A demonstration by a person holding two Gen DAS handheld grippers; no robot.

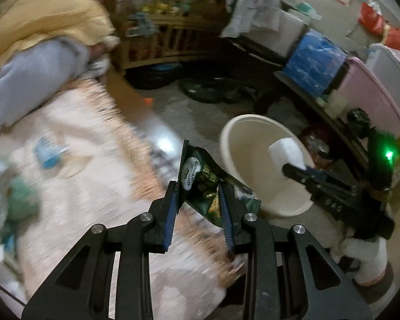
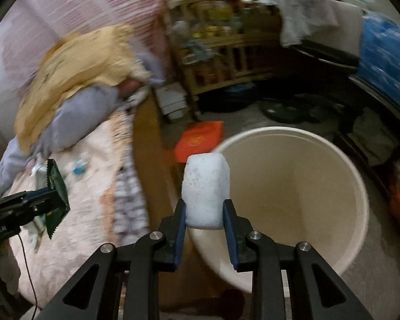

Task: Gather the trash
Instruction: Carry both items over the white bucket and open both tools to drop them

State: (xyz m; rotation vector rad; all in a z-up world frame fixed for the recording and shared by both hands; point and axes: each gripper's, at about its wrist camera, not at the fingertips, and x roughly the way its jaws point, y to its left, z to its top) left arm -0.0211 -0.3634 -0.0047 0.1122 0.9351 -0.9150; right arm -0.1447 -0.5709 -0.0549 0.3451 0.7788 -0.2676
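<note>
The white foam block (image 2: pixel 206 190) sits pinched between your right gripper (image 2: pixel 204 208)'s blue pads at the near rim of the cream bin (image 2: pixel 306 144), so carry it further over the mouth before you let the jaws part, or it may well tip out onto the floor. Your left gripper (image 1: pixel 198 194) is closed on the green biscuit wrapper (image 1: pixel 200 176), which hangs above the edge of the pink bedspread (image 1: pixel 80 186), near the bin but not yet over it. Bring it across, keeping the two tools apart.
</note>
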